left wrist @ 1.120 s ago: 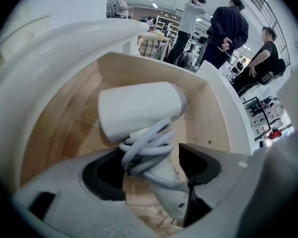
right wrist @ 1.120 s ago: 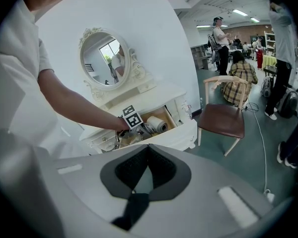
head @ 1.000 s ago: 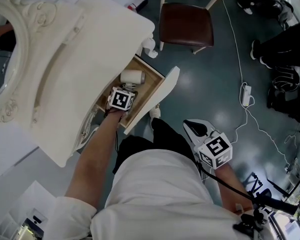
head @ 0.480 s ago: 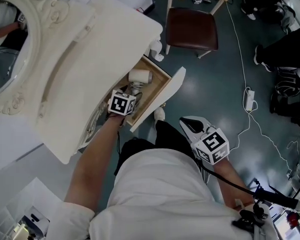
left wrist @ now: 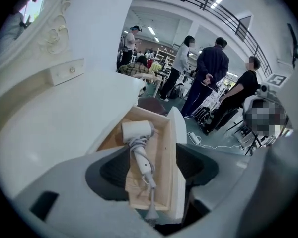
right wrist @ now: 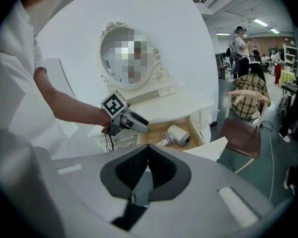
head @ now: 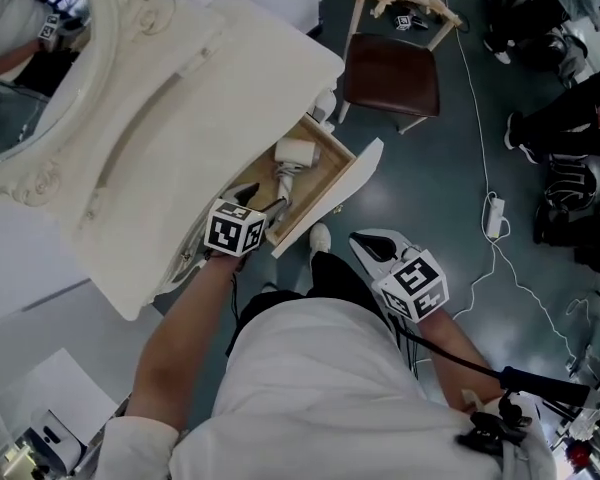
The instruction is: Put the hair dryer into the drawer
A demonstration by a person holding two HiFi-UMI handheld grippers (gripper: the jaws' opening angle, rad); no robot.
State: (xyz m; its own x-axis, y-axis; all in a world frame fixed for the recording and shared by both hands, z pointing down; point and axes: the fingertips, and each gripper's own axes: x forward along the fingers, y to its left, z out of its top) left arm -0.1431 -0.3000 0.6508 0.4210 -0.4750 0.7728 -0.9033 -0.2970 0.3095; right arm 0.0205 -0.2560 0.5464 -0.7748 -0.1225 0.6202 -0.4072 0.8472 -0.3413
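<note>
The white hair dryer (head: pixel 292 158) lies in the open wooden drawer (head: pixel 325 190) of the dressing table, barrel at the far end, with its cord coiled along the handle. My left gripper (head: pixel 254 198) hangs above the drawer's near end. In the left gripper view the hair dryer (left wrist: pixel 137 133) shows down in the drawer (left wrist: pixel 165 152) through the gap of the left gripper (left wrist: pixel 154 165); the jaws have just been closing a little, with nothing between them. My right gripper (head: pixel 367 245) is over the floor beside the drawer front, its pads together and empty. From the right gripper (right wrist: pixel 148 153) I see the hair dryer (right wrist: pixel 179 136) and the left gripper (right wrist: pixel 138 125).
The white dressing table (head: pixel 180 118) with its oval mirror (head: pixel 20 78) fills the left. A brown-seated chair (head: pixel 390 63) stands beyond the drawer. A power strip (head: pixel 494 218) and cable lie on the floor at right. Several people (left wrist: pixel 208 78) stand in the background.
My left gripper has lifted up and back out of the drawer, leaving the hair dryer lying inside. The right gripper has drifted slightly left toward the drawer front.
</note>
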